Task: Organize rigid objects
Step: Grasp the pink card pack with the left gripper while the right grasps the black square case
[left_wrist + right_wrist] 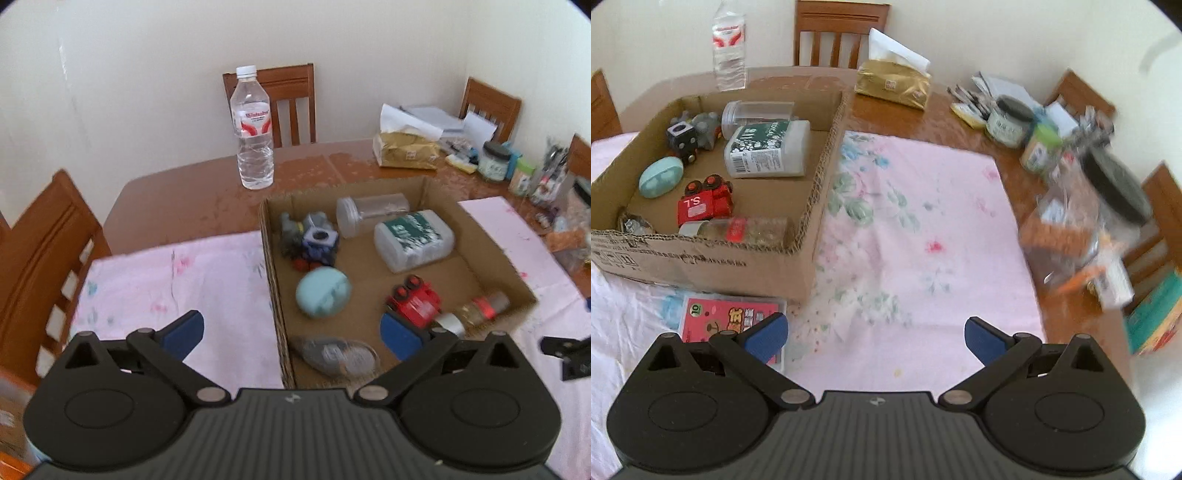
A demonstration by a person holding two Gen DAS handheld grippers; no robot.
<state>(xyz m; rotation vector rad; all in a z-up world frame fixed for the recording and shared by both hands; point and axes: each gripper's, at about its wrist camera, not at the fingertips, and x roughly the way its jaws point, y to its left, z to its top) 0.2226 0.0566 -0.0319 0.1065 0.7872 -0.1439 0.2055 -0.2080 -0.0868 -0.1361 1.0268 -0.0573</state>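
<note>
A shallow cardboard box on the pink cloth holds a white tub with a green label, a clear jar, a red toy truck, a teal egg-shaped case, a blue-black cube toy, a spice bottle and a grey stone. A red card pack lies in front of the box. My left gripper is open and empty over the box's near left wall. My right gripper is open and empty over the cloth.
A water bottle stands on the wooden table behind the box. A gold tissue pack, jars and bagged clutter crowd the table's right side. Wooden chairs surround the table. The other gripper shows at the left wrist view's right edge.
</note>
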